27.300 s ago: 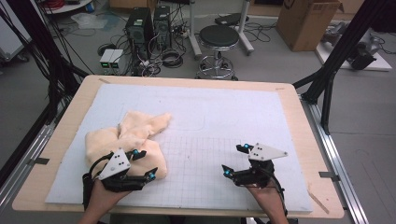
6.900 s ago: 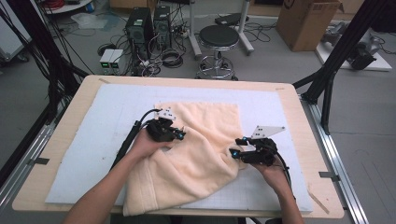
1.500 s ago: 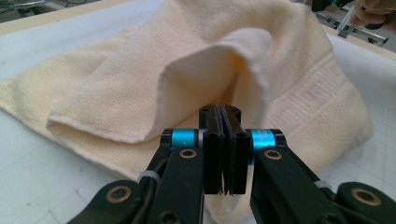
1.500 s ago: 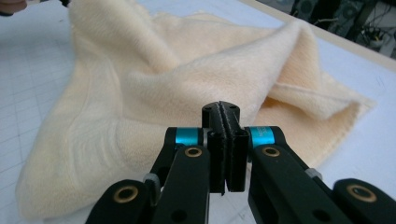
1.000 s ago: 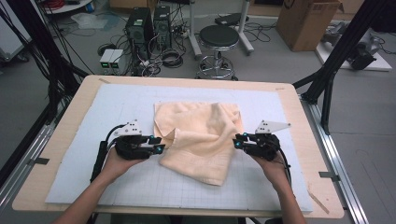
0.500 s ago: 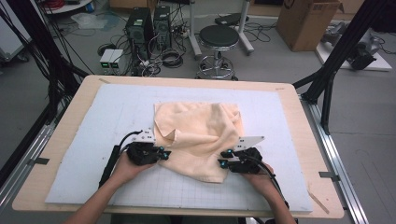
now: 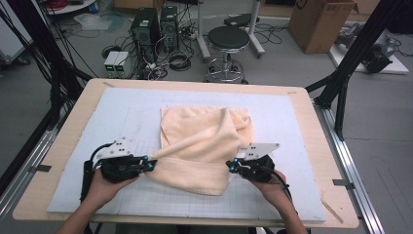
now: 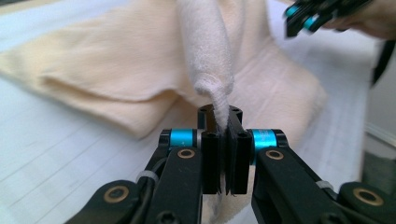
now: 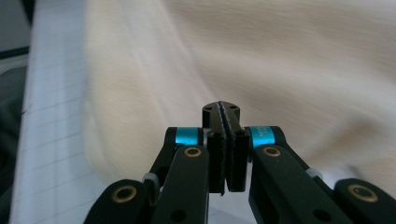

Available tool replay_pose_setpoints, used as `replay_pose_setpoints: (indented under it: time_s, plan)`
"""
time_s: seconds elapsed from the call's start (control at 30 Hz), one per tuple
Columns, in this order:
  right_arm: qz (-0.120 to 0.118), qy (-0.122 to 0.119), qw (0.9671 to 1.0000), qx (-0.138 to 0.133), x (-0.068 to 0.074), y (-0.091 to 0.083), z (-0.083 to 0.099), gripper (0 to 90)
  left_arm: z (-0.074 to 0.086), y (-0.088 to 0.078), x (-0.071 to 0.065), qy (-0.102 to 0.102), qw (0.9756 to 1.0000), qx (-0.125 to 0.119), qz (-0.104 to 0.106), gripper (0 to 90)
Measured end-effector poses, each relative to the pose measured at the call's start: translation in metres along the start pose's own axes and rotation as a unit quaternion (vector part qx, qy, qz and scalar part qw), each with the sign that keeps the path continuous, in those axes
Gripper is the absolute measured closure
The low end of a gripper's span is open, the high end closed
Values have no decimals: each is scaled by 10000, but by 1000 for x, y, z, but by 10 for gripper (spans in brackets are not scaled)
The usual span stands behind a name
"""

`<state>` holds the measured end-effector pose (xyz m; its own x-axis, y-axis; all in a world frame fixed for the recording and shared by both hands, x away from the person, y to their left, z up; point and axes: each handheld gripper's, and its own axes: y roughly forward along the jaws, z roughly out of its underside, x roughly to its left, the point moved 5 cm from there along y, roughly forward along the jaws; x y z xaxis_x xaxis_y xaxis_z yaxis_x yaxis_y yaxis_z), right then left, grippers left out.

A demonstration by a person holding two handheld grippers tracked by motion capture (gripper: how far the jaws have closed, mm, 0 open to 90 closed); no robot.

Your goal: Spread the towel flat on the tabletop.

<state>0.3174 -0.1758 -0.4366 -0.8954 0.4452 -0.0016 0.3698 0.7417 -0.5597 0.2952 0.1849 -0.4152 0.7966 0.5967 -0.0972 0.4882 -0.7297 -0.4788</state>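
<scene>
High view: folding step. Left gripper (image 7: 148,165) clamps towel (image 7: 204,141) near-left corner; right gripper (image 7: 231,166), jaws together (cloth between unclear), at near-right. Next: carry near edge to far edge.

Even, diffuse overhead light is filling the high view; the white mat (image 7: 292,126) is showing bright without glare, and soft, faint shadows are lying under the towel (image 7: 204,146). In the left gripper view, near black links are staying sharp while the far cloth is blurring. In the right gripper view, the towel is smearing into soft blur.
</scene>
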Motion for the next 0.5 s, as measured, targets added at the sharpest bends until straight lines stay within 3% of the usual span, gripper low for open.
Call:
replay_pose_setpoints:
  time_s: [0.1, 0.17, 0.23, 0.3, 0.4, 0.5]
  plan:
    - [98, 179, 9998, -71, -10, 0, 1, 793, 16, -5, 20, -304, 9987, 165, -367, 862]
    - [75, 200, 9998, 28, -11, 8, 2, 730, 27, -4, 31, -441, 9975, 291, -474, 854]
    - [18, 104, 9999, 98, -8, 18, 2, 677, 32, -2, 37, -521, 9967, 241, -578, 766]
    - [60, 35, 9999, 137, -7, 26, 2, 618, 34, 1, 39, -514, 9967, 230, -593, 655]
    - [142, 168, 9997, 43, -12, 31, 1, 590, 36, 10, 40, -452, 9967, 367, -561, 601]
    - [130, 210, 9996, 108, -16, 39, 2, 605, 40, 19, 40, -378, 9961, 595, -536, 629]
